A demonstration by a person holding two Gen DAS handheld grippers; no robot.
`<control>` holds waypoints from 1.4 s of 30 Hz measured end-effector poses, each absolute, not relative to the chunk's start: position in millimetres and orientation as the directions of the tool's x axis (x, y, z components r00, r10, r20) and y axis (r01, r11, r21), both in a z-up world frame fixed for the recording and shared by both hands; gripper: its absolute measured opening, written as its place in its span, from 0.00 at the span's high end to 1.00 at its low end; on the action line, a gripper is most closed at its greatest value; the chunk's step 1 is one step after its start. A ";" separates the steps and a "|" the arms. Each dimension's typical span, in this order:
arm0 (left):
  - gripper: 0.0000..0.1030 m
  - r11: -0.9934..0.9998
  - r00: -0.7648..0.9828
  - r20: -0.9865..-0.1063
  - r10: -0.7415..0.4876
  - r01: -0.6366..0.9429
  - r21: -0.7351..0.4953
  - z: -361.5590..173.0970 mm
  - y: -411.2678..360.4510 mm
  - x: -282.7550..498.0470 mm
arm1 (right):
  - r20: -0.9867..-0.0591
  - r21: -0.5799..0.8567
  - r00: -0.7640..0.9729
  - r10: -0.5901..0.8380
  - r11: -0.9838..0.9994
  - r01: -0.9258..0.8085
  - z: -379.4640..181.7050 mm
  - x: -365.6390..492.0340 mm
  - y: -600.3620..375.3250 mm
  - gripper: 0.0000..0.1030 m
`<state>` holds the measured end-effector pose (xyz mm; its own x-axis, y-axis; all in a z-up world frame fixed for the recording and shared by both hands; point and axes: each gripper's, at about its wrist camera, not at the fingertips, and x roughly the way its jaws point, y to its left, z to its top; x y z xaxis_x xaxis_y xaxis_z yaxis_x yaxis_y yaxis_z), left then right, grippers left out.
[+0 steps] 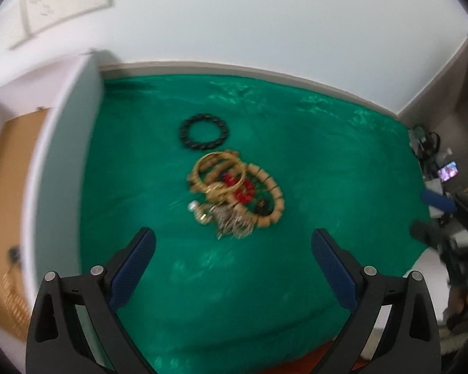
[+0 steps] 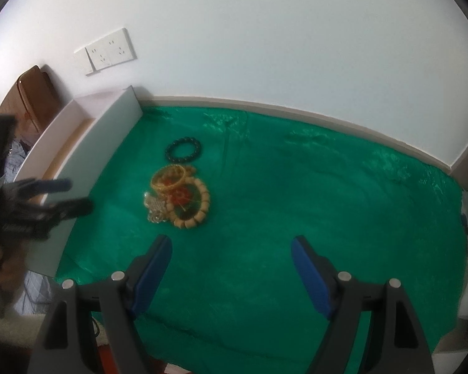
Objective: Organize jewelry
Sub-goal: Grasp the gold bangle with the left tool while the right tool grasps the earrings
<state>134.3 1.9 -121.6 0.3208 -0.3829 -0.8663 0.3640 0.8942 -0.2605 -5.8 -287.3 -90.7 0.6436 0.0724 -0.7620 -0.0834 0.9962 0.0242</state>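
Both my tools are spread wide with nothing between the fingers. Left tool (image 1: 233, 243) hovers above the green cloth (image 1: 327, 162) covering the tabletop, blue pads facing in, aimed at the jewelry pile (image 1: 237, 193) just ahead of it. Right tool (image 2: 231, 247) is likewise wide apart and holding nothing, over bare cloth, the pile ahead and to its left. Pile sits mid-cloth: a gold bangle (image 1: 220, 171) lying on top of a tan wooden bead bracelet (image 1: 273, 199), red piece (image 1: 241, 188) inside the ring, a silver chain tangle (image 1: 231, 221) and a pearl (image 1: 192, 206) at the near edge. Left view is blurred, so finer pieces I can't make out. A black bead bracelet (image 1: 204, 135) lies flat on its own just beyond the pile, close to it; whether they touch I can't tell. White open box (image 2: 87, 143) runs along the left edge of the cloth, tan inside, well apart from the pile. From the right view I see the left tool at far left, held over the box wall. Wall sockets (image 2: 109, 51) on the white wall behind.
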 end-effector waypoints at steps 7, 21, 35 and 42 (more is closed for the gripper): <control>0.03 0.878 0.214 -0.904 -0.371 0.398 -0.266 -178.2 -39.9 197.5 | -0.778 0.017 0.627 0.044 0.999 -0.050 -96.6 -15.7 -298.5 0.22; 0.32 0.899 0.199 -0.926 -0.321 0.370 -0.232 -206.3 -53.6 222.0 | -0.800 0.023 0.600 0.004 0.999 0.025 -107.1 -22.8 -325.3 0.22; 0.32 0.941 0.334 -0.883 -0.329 0.193 -0.277 -151.5 33.9 163.4 | -0.797 0.209 0.543 0.263 0.965 -0.161 -146.0 35.6 -292.7 0.22; 0.32 0.951 0.335 -0.891 -0.306 0.156 -0.268 -149.9 52.4 124.4 | -0.795 0.228 0.481 0.371 0.916 -0.330 -165.9 82.4 -238.8 0.62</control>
